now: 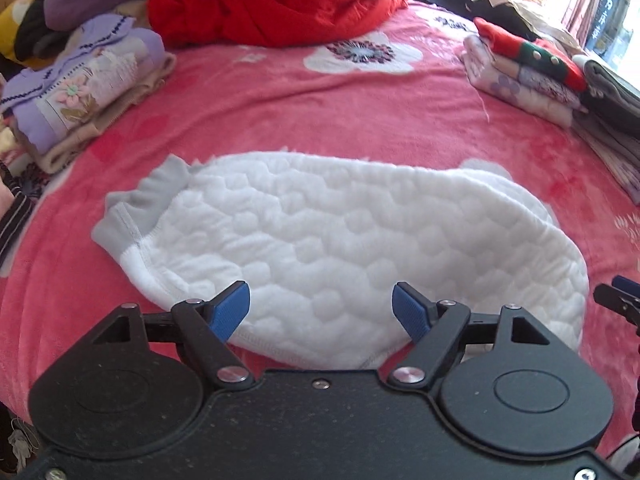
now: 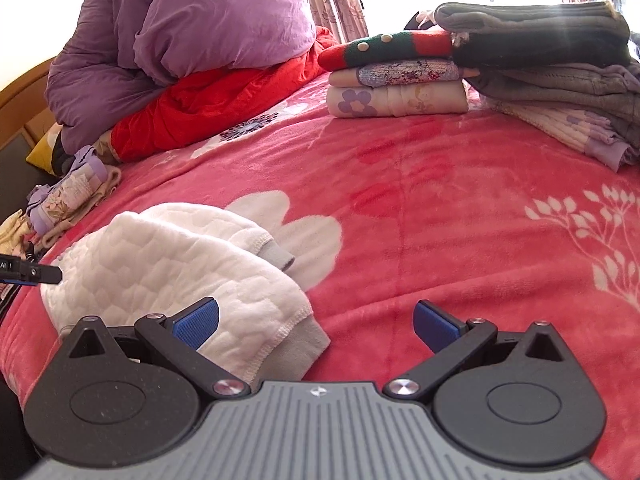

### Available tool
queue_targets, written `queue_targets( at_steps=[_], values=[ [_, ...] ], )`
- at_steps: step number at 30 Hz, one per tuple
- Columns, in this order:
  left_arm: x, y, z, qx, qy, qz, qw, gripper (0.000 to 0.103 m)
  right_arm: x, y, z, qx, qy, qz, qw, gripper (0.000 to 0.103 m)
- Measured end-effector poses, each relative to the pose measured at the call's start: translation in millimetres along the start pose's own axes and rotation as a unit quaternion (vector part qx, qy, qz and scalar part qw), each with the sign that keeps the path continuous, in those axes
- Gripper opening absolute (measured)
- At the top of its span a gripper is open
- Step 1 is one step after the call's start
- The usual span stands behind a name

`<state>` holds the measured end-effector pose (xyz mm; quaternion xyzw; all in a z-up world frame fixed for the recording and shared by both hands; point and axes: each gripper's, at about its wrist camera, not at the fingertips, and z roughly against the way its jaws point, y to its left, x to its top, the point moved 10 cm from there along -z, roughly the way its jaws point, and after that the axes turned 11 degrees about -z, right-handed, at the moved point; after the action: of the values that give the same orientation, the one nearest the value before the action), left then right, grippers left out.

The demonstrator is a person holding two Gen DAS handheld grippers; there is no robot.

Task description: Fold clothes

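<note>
A white quilted garment with grey cuffs (image 1: 320, 236) lies folded flat on the pink flowered blanket (image 1: 280, 100). My left gripper (image 1: 321, 312) is open, hovering over the garment's near edge with nothing between its blue pads. In the right wrist view the same garment (image 2: 160, 268) lies at lower left, its grey cuffs pointing right. My right gripper (image 2: 316, 324) is open and empty, its left pad over the garment's cuff end and its right pad over bare blanket. The right gripper's tip shows at the left view's right edge (image 1: 616, 300).
A folded stack with a purple top (image 1: 76, 92) sits at the left. A red and purple quilt pile (image 1: 260, 4) lies at the back. Folded stacks (image 2: 400, 76) and grey clothes (image 2: 552, 60) sit at the right. The left gripper's tip (image 2: 36, 272) shows at the left edge.
</note>
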<state>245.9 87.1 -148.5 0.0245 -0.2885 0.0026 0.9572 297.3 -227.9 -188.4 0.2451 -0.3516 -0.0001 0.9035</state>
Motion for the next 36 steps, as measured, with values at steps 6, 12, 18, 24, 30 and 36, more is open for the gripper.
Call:
queue_targets(
  at_steps=[6,12,18,24,30,36],
  values=[
    [18.9,29.7,12.7,0.029,-0.033,-0.005,0.999,0.079,-5.9,1.3,-3.3,0.017,0.015,-0.017,1.0,0.103],
    [53.1,62.8,9.9,0.048,-0.061,-0.025,0.9967,0.079,-0.6,6.4,-0.9,0.033,-0.001,-0.022,0.999,0.103],
    [64.5,100.8,-27.8,0.067,-0.031,-0.035,0.9966,0.078,1.2,3.4,-9.4,0.036,0.005,-0.029,0.999,0.093],
    [57.1,108.7,-63.3,0.025,0.0,-0.033,0.9991,0.078,-13.3,8.3,-20.3,0.037,0.03,-0.013,0.999,0.079],
    [74.6,94.8,-90.3,-0.055,0.02,0.03,0.9978,0.078,-25.2,19.4,-31.3,0.036,0.039,0.016,0.998,0.043],
    [76.1,70.9,-112.9,-0.034,0.056,-0.021,0.9976,0.038,-24.0,28.4,-31.0,0.046,0.03,0.029,0.998,0.02]
  ],
)
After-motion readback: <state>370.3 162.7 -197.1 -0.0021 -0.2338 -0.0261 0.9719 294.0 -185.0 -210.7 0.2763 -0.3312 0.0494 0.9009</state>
